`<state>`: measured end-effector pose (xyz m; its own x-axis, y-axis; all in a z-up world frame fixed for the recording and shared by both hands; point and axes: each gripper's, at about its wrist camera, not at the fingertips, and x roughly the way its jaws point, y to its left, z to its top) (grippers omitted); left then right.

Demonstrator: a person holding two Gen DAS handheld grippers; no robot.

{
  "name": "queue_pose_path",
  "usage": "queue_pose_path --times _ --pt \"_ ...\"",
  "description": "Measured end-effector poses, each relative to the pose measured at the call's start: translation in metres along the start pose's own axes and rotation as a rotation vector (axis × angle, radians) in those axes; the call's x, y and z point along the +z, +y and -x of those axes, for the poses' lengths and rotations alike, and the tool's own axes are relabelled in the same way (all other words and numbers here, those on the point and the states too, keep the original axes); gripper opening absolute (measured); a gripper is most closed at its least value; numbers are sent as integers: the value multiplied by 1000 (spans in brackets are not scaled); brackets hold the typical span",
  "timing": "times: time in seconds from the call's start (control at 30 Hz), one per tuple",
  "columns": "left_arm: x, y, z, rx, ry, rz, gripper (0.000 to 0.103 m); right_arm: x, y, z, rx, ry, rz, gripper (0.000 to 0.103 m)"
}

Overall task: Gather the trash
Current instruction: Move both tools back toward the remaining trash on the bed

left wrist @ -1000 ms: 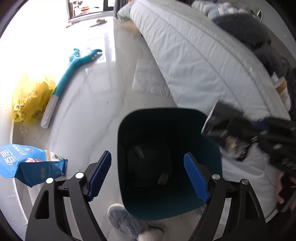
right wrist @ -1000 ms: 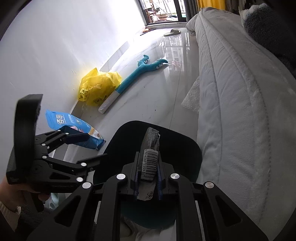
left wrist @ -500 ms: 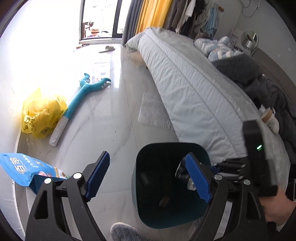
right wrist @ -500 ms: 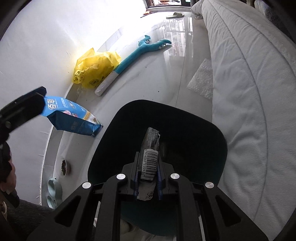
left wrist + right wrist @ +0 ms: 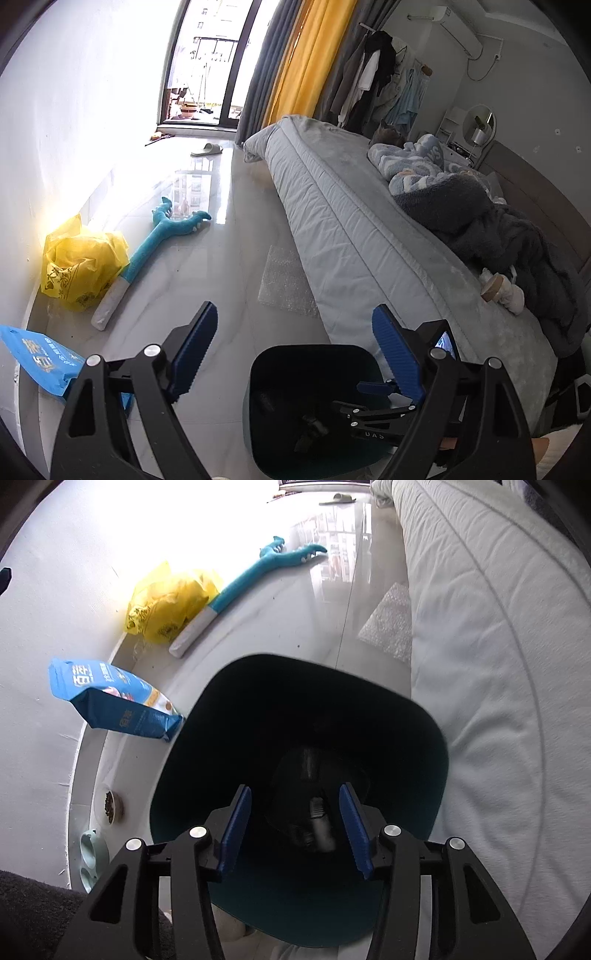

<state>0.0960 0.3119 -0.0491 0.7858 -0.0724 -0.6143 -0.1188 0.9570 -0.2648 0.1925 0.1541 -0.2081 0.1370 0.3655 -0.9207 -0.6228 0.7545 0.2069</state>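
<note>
A dark teal trash bin (image 5: 439, 760) stands on the floor beside the bed; it also shows in the left wrist view (image 5: 255, 373). My right gripper (image 5: 295, 830) is open and empty right above the bin's mouth. A dark wrapper with a barcode (image 5: 319, 823) lies inside the bin among other dark trash. My left gripper (image 5: 295, 354) is open and empty, raised above the floor left of the bin. The right gripper's body (image 5: 388, 410) reaches over the bin in the left wrist view.
A blue pet food bag (image 5: 114, 701), a yellow plastic bag (image 5: 166, 605) and a teal long-handled toy (image 5: 255, 576) lie along the white wall. A bubble wrap sheet (image 5: 288, 284) lies by the bed (image 5: 369, 236). A paper roll (image 5: 495, 291) lies on the bed. Pet bowls (image 5: 107, 805) sit near the wall.
My right gripper has opened and the barcode wrapper has dropped into the bin. My left gripper has tilted up and away from the bin, still open.
</note>
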Motion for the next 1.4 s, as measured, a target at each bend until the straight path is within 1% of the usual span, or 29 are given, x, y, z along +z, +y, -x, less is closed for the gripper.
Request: queue_pose_path --times 0.1,0.3,0.37,0.4,0.5,0.63,0.8,0.97,1.17,1.4 --pt "3 -6 4 3 -26 -20 88 3 0 15 18 -41 4 57" --pt "10 -24 9 -15 -80 -21 88 5 -2 44 45 -119 19 60" --pt "13 -30 11 -25 -96 -22 89 5 -7 57 52 -154 22 61" --pt "14 -34 11 -27 -103 -25 91 5 -9 63 58 -171 21 63" --pt "17 -49 10 -23 -119 -46 92 4 -17 85 75 -236 18 68" --pt "18 -71 8 -20 -137 -79 93 1 -30 110 74 -310 11 70" --pt "22 -95 2 -43 -150 -93 94 -3 -51 140 53 -395 3 72" --pt "26 -125 -6 -82 -162 -107 94 -11 -75 166 2 -462 8 74" --pt "25 -155 -19 -109 -153 -136 95 -21 -105 188 -44 -511 -2 75" --pt "24 -180 -38 -142 -138 -152 95 -32 -141 204 -74 -544 -48 78"
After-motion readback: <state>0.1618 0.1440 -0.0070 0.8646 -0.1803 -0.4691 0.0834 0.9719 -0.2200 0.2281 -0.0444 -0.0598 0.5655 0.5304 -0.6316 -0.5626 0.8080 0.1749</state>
